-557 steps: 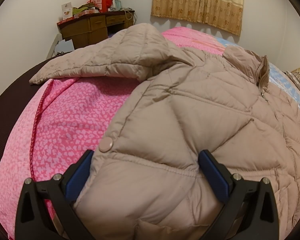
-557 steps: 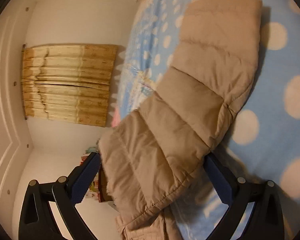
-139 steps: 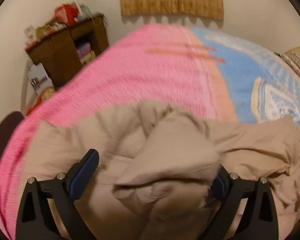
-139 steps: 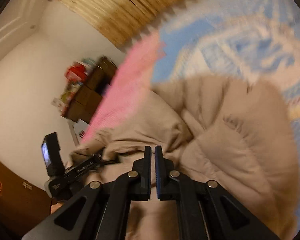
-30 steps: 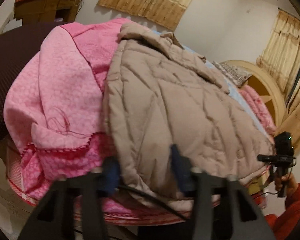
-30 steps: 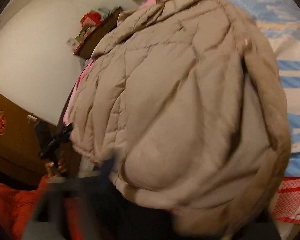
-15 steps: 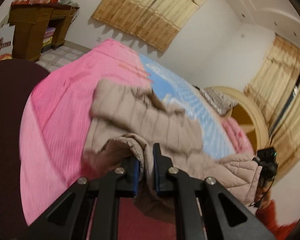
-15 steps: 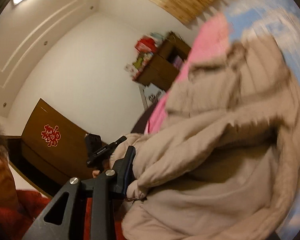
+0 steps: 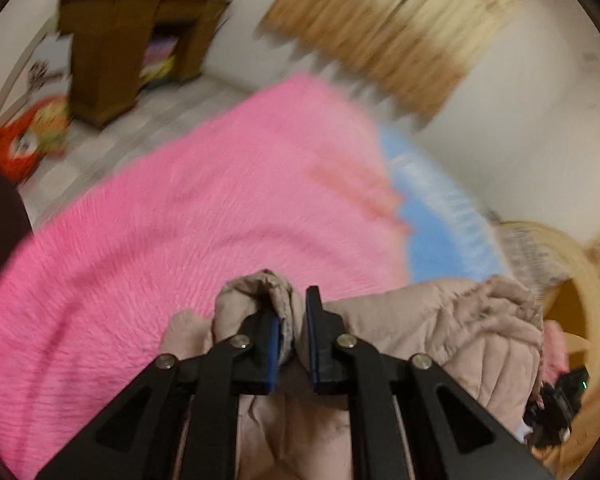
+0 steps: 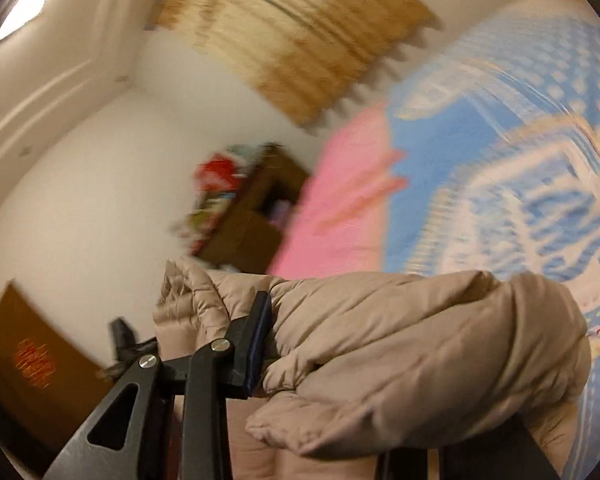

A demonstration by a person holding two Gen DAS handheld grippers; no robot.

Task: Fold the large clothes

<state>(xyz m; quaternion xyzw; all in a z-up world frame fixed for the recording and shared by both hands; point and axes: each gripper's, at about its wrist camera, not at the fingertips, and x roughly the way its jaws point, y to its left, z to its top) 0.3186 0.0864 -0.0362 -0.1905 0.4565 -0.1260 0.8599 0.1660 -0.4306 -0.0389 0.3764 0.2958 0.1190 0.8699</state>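
Beige quilted puffer jacket [image 9: 452, 340] lifted above near edge of pink bedspread [image 9: 180, 220]. Left gripper [image 9: 292, 328] clamped on bunched hem; right gripper [image 10: 300, 344] clamp state indeterminate, jacket draped over it. Probably raised to carry the hem over.

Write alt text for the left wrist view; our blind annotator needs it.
The left gripper pinches a bunched fold of a beige quilted jacket above a bed with a pink blanket and blue sheet. Behind, blurred, stand a wooden desk and tan curtains.
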